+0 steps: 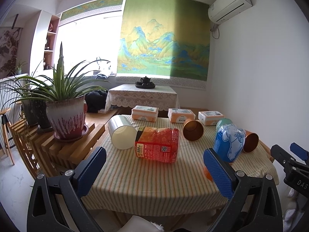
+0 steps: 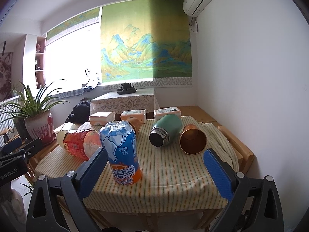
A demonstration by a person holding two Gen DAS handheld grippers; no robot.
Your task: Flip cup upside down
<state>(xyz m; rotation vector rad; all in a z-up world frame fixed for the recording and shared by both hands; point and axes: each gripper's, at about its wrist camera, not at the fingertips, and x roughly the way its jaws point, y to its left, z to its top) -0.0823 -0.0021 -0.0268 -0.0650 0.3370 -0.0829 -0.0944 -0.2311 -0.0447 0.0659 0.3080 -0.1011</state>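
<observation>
Both the left gripper (image 1: 154,167) and right gripper (image 2: 155,166) stood with jaws wide, holding nothing. A copper cup (image 2: 192,139) lay on its side at centre right of the right wrist view, beside a green flask (image 2: 166,132) on the striped tablecloth (image 2: 173,174).

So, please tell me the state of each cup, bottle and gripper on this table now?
white cup: on its side
near copper cup: on its side
far copper cup: on its side
green flask: on its side, uncapped
red bottle: lying
blue bottle: standing inverted
left gripper: open
right gripper: open
</observation>
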